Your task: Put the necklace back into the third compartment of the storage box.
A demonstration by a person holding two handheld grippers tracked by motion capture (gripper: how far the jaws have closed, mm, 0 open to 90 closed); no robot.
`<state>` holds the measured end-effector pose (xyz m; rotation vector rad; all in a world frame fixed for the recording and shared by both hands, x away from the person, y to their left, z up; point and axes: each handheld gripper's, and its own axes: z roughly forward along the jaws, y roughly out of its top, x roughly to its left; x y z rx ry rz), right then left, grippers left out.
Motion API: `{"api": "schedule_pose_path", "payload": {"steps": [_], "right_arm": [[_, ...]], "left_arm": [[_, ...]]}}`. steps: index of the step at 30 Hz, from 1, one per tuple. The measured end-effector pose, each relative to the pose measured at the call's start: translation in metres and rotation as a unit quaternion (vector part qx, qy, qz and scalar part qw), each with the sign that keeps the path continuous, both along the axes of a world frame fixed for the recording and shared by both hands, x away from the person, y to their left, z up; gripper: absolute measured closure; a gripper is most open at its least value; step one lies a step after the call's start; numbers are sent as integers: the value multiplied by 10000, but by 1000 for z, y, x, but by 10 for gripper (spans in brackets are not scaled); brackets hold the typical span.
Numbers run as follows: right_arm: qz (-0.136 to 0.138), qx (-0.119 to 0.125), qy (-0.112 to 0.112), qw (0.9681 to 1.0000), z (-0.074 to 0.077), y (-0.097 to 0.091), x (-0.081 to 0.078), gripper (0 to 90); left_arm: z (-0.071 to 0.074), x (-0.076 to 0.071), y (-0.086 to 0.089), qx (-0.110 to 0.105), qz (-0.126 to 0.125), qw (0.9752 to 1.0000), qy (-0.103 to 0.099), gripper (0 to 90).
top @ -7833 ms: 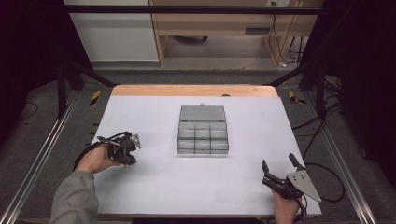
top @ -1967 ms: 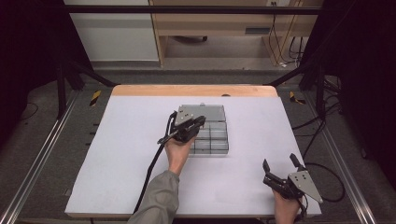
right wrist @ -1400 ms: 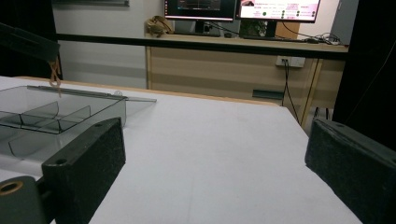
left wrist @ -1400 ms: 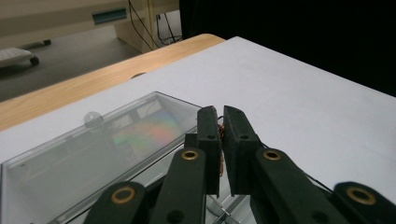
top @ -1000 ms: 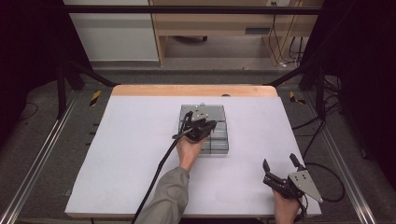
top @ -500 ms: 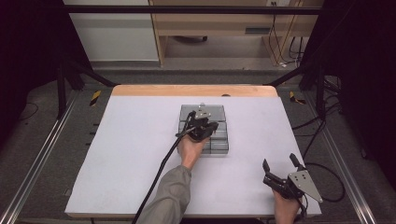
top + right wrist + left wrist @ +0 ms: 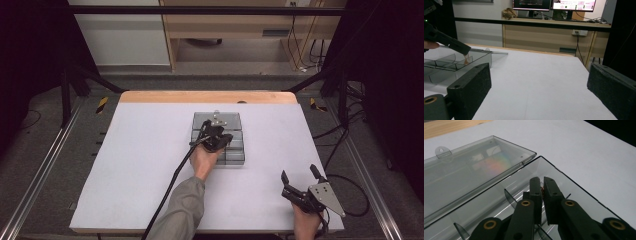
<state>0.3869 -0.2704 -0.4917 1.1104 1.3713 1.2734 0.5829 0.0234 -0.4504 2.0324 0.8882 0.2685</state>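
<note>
A clear grey compartment box (image 7: 236, 156) lies at the middle of the white table (image 7: 125, 165), its lid (image 7: 227, 118) folded open on the far side. My left gripper (image 7: 226, 137) hovers just above the box. In the left gripper view its jaws (image 7: 541, 182) point into a corner compartment (image 7: 576, 200), pinched on a small reddish-brown band (image 7: 541, 189). The right gripper view shows that band (image 7: 466, 60) hanging as a thin loop from the left gripper (image 7: 466, 53) over the box (image 7: 454, 63). My right gripper (image 7: 299, 174) rests open near the table's front right corner, nothing between its pads (image 7: 477, 77).
The left gripper's black cable (image 7: 170, 185) trails along the sleeve to the front edge. A wooden strip (image 7: 205, 96) runs along the table's far edge. Beyond it stand a wooden desk (image 7: 544, 32) with monitors (image 7: 571, 5), plus black frame posts at both sides.
The left hand came from the table's left side to the box, then edged slightly right and forward over it during the last second. The right gripper stayed still and open.
</note>
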Motion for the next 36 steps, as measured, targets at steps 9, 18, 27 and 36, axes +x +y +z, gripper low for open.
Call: {"api": "schedule_pose_path", "payload": {"steps": [9, 18, 27, 36], "right_arm": [[4, -3, 2, 10000, 0, 0, 0, 58], [7, -20, 8, 10000, 0, 0, 0, 59], [5, -39, 22, 10000, 0, 1, 0, 60], [5, -37, 25, 10000, 0, 1, 0, 60]], "left_arm": [[1, 3, -11, 340, -45, 9993, 128, 850], [-2, 6, -8, 497, 5, 9982, 332, 850], [-3, 9, -9, 571, -45, 9973, 455, 848], [-3, 10, -14, 830, -157, 9952, 494, 849]]}}
